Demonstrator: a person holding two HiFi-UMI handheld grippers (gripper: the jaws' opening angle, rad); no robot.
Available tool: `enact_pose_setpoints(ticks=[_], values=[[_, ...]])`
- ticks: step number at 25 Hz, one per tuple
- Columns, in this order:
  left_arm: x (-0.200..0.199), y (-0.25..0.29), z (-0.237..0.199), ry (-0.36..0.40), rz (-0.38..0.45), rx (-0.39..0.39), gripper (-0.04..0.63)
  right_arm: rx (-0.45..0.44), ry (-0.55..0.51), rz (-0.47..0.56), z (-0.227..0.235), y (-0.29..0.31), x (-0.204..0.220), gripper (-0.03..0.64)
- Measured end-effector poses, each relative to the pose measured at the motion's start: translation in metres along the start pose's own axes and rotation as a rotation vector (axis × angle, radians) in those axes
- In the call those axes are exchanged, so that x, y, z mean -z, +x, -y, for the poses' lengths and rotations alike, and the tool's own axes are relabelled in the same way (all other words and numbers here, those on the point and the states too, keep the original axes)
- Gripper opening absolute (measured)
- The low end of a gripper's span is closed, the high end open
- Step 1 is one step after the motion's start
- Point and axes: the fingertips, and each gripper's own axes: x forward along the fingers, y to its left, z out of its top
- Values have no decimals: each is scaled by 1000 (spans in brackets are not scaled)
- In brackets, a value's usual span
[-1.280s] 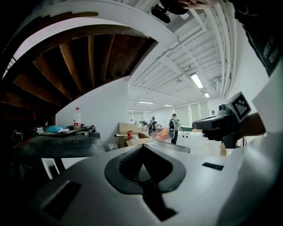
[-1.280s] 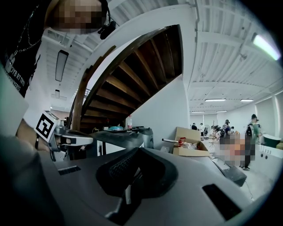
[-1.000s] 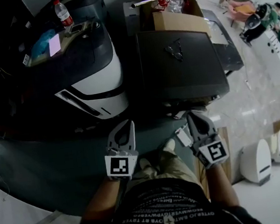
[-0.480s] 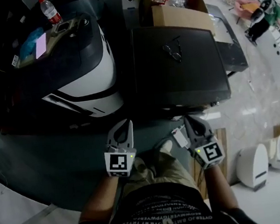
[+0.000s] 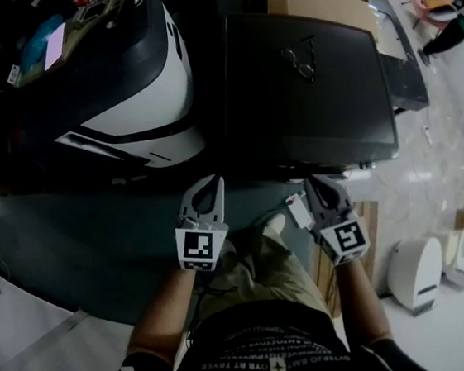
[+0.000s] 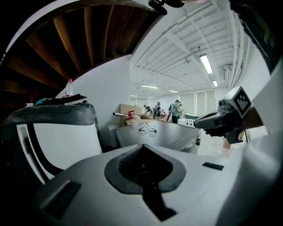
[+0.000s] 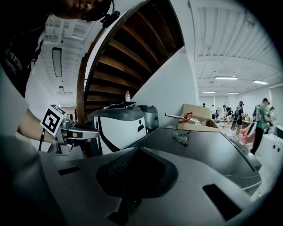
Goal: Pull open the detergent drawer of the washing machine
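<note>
While the detergent drawer hides below the near edge of the one dark-topped washing machine [image 5: 306, 105] straight ahead of me, I judge this the approach. My two claws, left gripper [image 5: 212, 184] and right gripper [image 5: 316, 184], hang short of its front, each clenched on nothing. Next, one must part and find the drawer's lip. Also counted: one pair of glasses [image 5: 301, 58] on the lid, one white appliance [image 5: 144, 107] beside, one cardboard box [image 5: 319, 0] behind.

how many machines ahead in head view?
2: white-and-dark machine on the left, dark flat-topped machine on the right beside it. Others may be hidden beyond the frame's top.
</note>
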Motion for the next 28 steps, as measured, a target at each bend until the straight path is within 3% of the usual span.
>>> enact_pose_setpoints(ticks=[12, 15, 20, 28], values=[[59, 47, -3, -40, -105, 49, 5, -41, -36, -127, 15, 42, 65, -6], [73, 58, 0, -16, -138, 75, 34, -58, -48, -173, 15, 48, 79, -6], [91, 69, 1, 6, -182, 109, 77, -22, -28, -166, 22, 58, 96, -6], [112, 79, 4, -11, -230, 135, 84, -26, -29, -217, 25, 67, 114, 18]])
